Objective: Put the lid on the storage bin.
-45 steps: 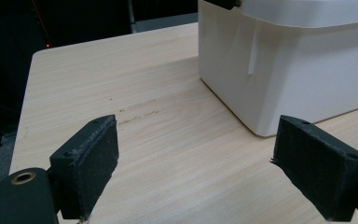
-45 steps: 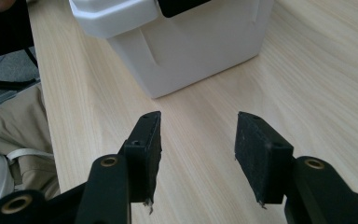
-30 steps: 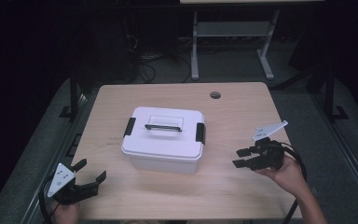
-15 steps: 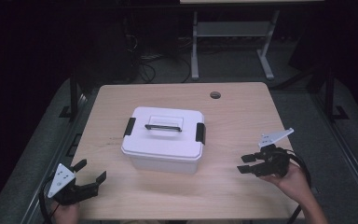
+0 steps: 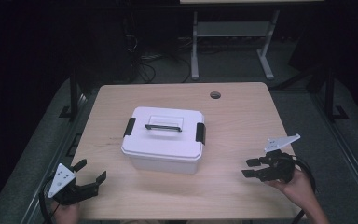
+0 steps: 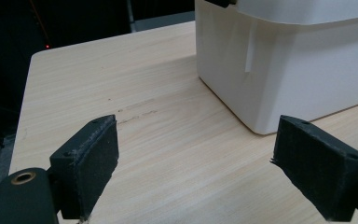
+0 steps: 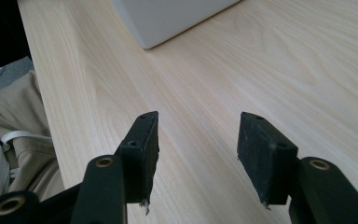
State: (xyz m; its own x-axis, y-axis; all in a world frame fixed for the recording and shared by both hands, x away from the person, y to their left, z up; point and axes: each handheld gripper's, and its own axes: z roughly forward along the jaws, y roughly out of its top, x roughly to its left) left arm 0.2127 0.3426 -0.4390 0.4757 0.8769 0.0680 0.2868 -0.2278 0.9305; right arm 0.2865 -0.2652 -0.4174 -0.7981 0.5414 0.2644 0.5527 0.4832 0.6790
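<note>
Clearly the white lidded box [image 5: 164, 140] mid-table is rigid, smooth plastic, too wide for my jaws, so I'd take its dark lid handle [image 5: 163, 127]. Both the left gripper [image 5: 89, 171] and the right gripper [image 5: 251, 168] stand open and empty, well apart from it.

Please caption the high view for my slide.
White latched box on wooden table, open left claw and right claw flanking it.
</note>
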